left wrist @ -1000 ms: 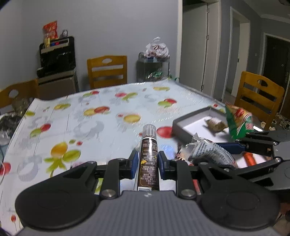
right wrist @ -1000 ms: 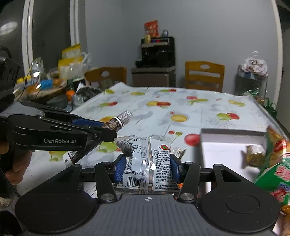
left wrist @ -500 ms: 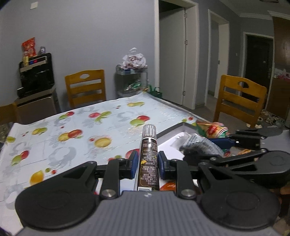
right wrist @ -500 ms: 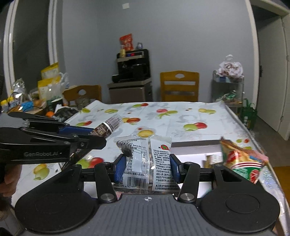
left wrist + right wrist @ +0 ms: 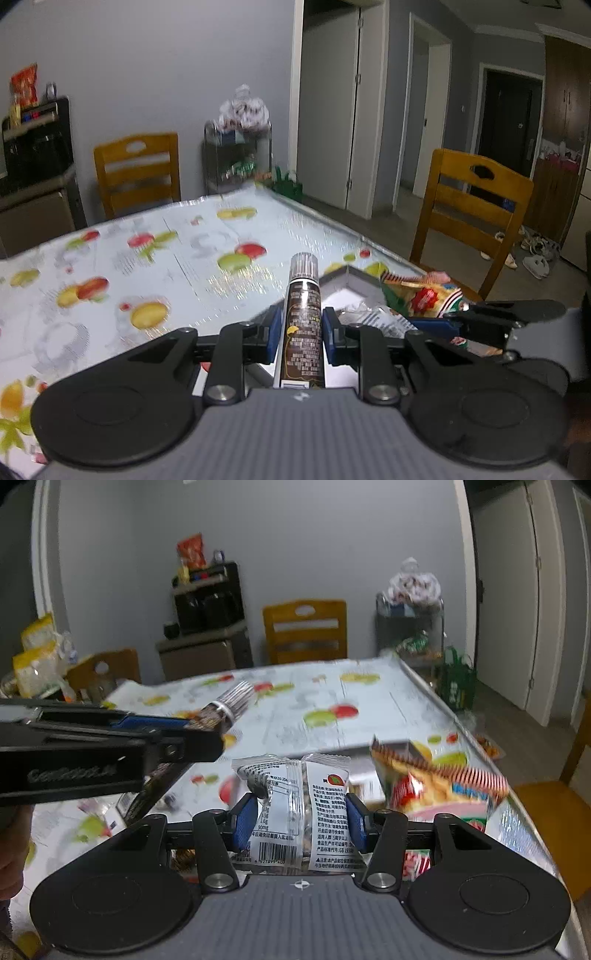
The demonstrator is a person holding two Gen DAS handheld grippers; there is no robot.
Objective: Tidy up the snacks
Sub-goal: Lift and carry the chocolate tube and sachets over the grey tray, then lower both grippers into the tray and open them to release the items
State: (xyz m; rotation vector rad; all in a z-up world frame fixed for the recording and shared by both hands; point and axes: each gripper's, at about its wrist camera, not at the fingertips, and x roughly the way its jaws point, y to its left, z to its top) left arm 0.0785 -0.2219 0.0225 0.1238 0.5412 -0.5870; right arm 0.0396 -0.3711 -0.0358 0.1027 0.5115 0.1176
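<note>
My left gripper (image 5: pixel 301 334) is shut on a thin brown snack stick pack (image 5: pixel 303 325) with a silver crimped tip, held upright between the blue pads. My right gripper (image 5: pixel 301 821) is shut on a clear nut packet (image 5: pixel 301 805) with printed labels. In the right wrist view the left gripper (image 5: pixel 199 734) reaches in from the left with the stick pack (image 5: pixel 231 701). A grey tray (image 5: pixel 347 275) with a white floor lies under both grippers at the table's right edge. A red, green and yellow chip bag (image 5: pixel 436 790) stands in it.
The fruit-patterned tablecloth (image 5: pixel 147 266) covers the table. Wooden chairs (image 5: pixel 469 214) stand at the right side and at the far end (image 5: pixel 306 631). A black appliance (image 5: pixel 207 602) on a cabinet and a wire rack (image 5: pixel 410 627) line the back wall. Bagged goods (image 5: pixel 37 661) crowd the far left.
Both grippers have swung to the right across the table with their snacks still held. The tray and chip bag now sit closer under them, and the far doorways have come into view.
</note>
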